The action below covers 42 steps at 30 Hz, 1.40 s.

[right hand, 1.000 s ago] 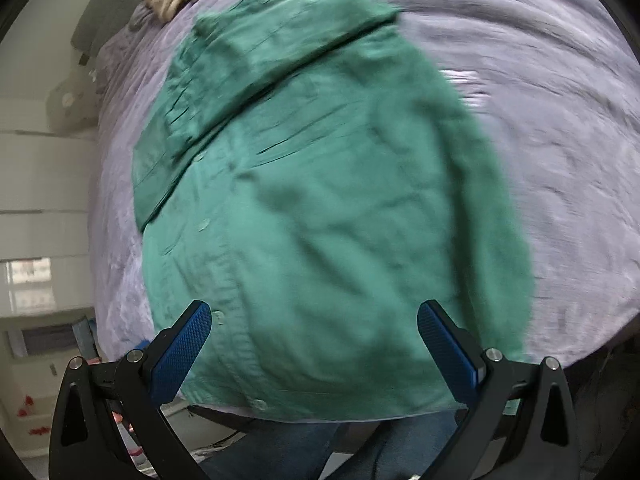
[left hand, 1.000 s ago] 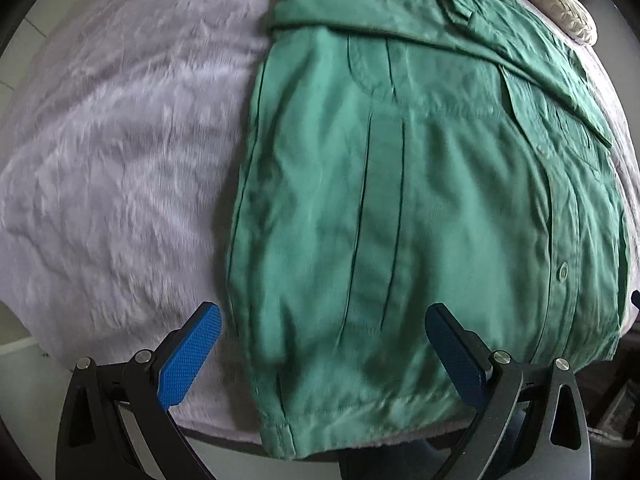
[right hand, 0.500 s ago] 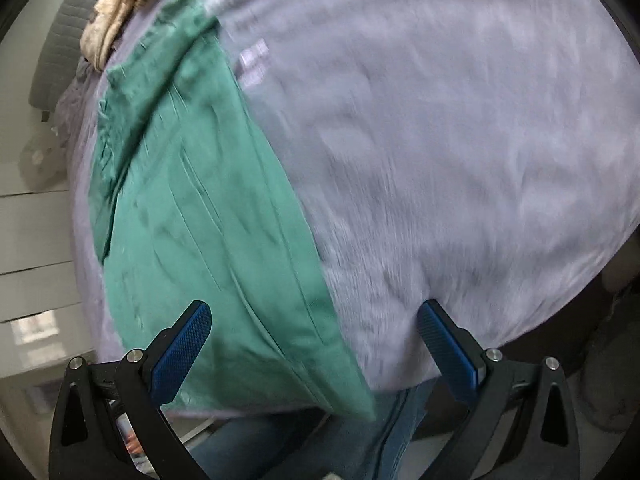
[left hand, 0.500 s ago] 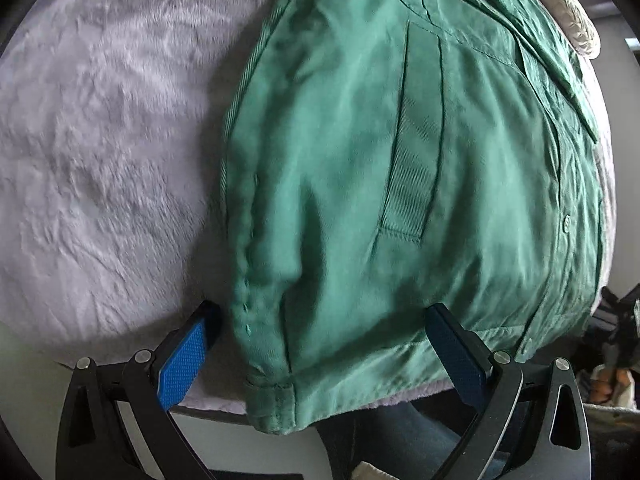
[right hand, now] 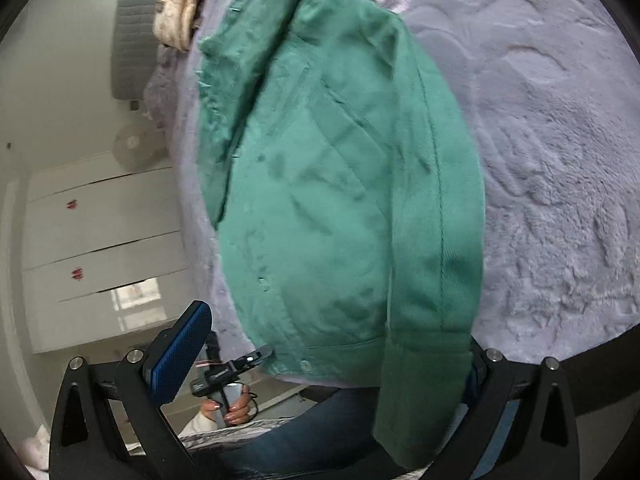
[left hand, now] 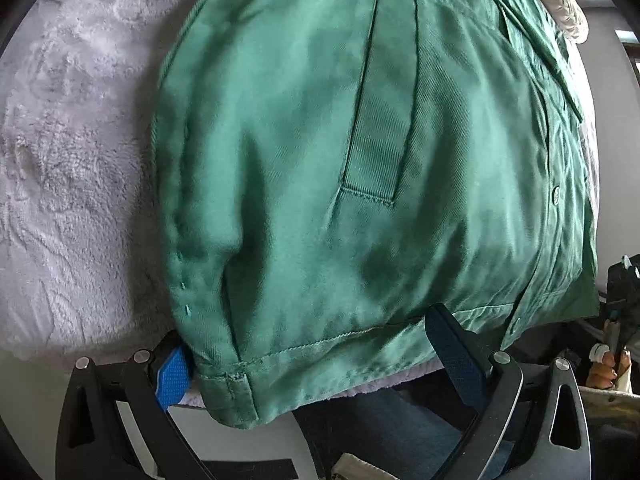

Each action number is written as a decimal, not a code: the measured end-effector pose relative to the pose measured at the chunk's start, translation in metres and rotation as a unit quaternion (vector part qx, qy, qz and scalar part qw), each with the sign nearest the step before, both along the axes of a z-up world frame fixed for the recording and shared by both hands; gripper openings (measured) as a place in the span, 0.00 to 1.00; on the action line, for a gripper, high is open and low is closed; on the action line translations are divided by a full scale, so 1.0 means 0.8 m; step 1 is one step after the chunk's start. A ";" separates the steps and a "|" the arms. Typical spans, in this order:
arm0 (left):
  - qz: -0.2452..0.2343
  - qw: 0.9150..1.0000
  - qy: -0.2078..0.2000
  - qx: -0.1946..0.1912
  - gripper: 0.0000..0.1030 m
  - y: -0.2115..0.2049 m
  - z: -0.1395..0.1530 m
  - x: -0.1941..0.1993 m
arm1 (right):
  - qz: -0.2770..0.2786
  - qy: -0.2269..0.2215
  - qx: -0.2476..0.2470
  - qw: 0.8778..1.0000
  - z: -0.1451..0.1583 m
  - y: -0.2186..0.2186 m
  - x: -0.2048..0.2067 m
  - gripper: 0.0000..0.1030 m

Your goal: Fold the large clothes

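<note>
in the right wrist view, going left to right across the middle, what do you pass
white drawers → strip of lilac blanket → green shirt → wide lilac blanket

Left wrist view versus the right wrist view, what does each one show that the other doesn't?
Only the left wrist view shows the stitched pleat on the shirt's back panel and the left gripper, open at the hem. Only the right wrist view shows the white drawers, the long sleeve with its cuff hanging off the near edge, and the right gripper, open there. Both show the green shirt lying on the pale fuzzy blanket, with a cream bundle beyond it.
</note>
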<state>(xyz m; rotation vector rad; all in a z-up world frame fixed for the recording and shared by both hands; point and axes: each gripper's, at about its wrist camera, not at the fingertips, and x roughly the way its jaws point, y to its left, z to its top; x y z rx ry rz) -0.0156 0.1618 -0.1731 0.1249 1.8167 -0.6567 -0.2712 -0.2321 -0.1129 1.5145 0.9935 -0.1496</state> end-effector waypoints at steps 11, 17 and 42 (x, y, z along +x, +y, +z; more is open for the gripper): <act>0.024 0.994 0.040 -0.102 0.18 -0.004 0.047 0.015 | -0.022 0.055 -0.020 0.998 0.005 0.001 -0.010 0.11; 0.034 0.977 0.034 -0.209 0.18 -0.016 0.109 0.090 | -0.072 -0.055 -0.012 0.996 0.062 -0.010 0.025 0.09; 0.166 0.963 -0.133 -0.168 0.18 -0.186 0.119 0.395 | -0.099 -0.086 -0.036 0.991 0.058 -0.246 0.323 0.10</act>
